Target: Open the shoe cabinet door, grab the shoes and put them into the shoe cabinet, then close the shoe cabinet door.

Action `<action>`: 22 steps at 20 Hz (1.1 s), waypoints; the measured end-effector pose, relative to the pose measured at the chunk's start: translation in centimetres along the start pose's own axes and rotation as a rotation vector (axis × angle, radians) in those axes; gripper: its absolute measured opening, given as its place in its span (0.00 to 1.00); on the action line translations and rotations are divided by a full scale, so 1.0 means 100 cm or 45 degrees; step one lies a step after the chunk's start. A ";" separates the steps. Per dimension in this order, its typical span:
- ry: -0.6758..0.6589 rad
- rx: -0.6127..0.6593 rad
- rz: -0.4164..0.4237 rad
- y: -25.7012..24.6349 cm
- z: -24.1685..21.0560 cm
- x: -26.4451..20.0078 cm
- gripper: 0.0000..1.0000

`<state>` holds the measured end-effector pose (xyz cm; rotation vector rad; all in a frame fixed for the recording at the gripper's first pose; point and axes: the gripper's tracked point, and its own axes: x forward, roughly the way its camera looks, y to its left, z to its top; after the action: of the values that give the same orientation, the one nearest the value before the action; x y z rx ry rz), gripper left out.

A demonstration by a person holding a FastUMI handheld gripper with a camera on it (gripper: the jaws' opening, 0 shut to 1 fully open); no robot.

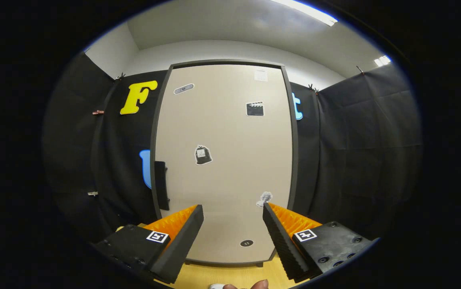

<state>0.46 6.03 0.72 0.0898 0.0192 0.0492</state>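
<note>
Black cloth wall (94, 160) hangs at the left; beside it stands the shoe cabinet (224, 160), upright on a pale wooden floor (230, 277), its light door (230, 132) flat and closed within a dark frame, a dark handle (161, 184) on its left edge; several small stickers dot the door, one shaped like a dark bag (203, 155) near the middle; the claw (233, 210) is released, fingers spread wide and gripping nothing, the door's lower part seen between them; more cloth wall continues right.
</note>
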 end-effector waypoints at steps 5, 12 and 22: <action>0.011 0.053 0.103 0.064 0.004 0.025 0.98; 0.028 0.040 0.179 0.144 -0.004 0.075 0.98; 0.150 0.149 0.095 0.151 -0.042 0.141 0.68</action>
<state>13.71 22.10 -2.37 0.2049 0.1363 0.1280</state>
